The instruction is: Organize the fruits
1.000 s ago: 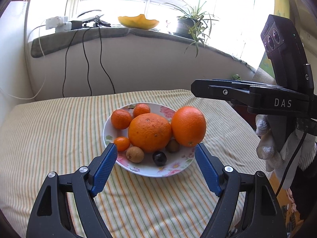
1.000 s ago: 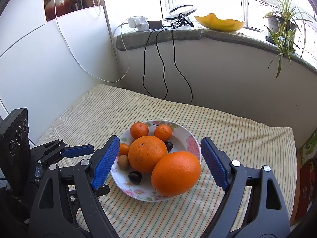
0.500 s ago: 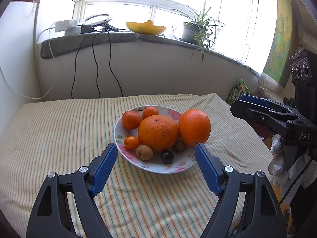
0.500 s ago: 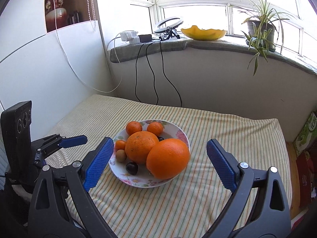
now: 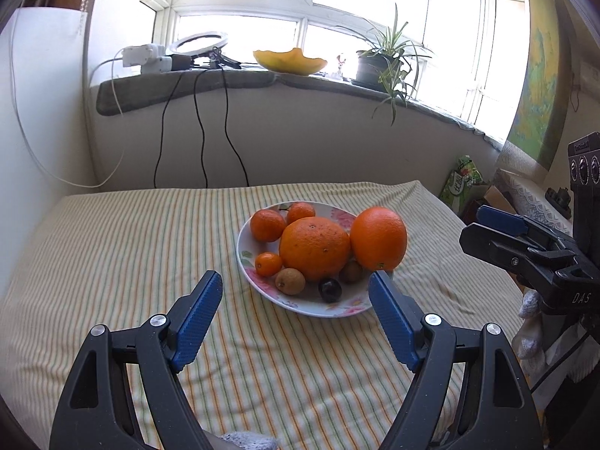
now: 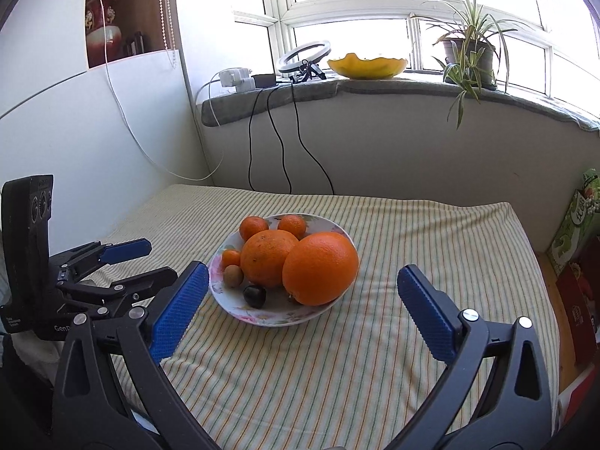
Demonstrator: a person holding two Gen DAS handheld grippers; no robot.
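A flowered plate (image 5: 262, 288) (image 6: 277, 318) sits on the striped tablecloth, heaped with fruit. Two large oranges (image 5: 314, 248) (image 5: 378, 238) fill its middle and right side; in the right wrist view they are the oranges (image 6: 267, 258) (image 6: 320, 268). Small mandarins (image 5: 267, 225), a brown kiwi-like fruit (image 5: 288, 281) and a dark plum (image 5: 330, 289) lie around them. My left gripper (image 5: 296, 292) stands open just short of the plate's near rim, holding nothing. My right gripper (image 6: 303, 292) hangs before the plate with its jaws opening wide and nothing between them.
The striped tablecloth (image 5: 112, 247) covers the whole tabletop. Behind it a windowsill carries a yellow bowl (image 5: 289, 60), a ring light (image 6: 304, 56), a power strip, hanging cables (image 5: 198, 120) and a potted plant (image 6: 467, 56). A green carton (image 6: 573, 225) stands past the table's right edge.
Both grippers have drawn back from the plate, so it looks smaller and farther. The right gripper's jaws have spread wider. The fruit has not moved.
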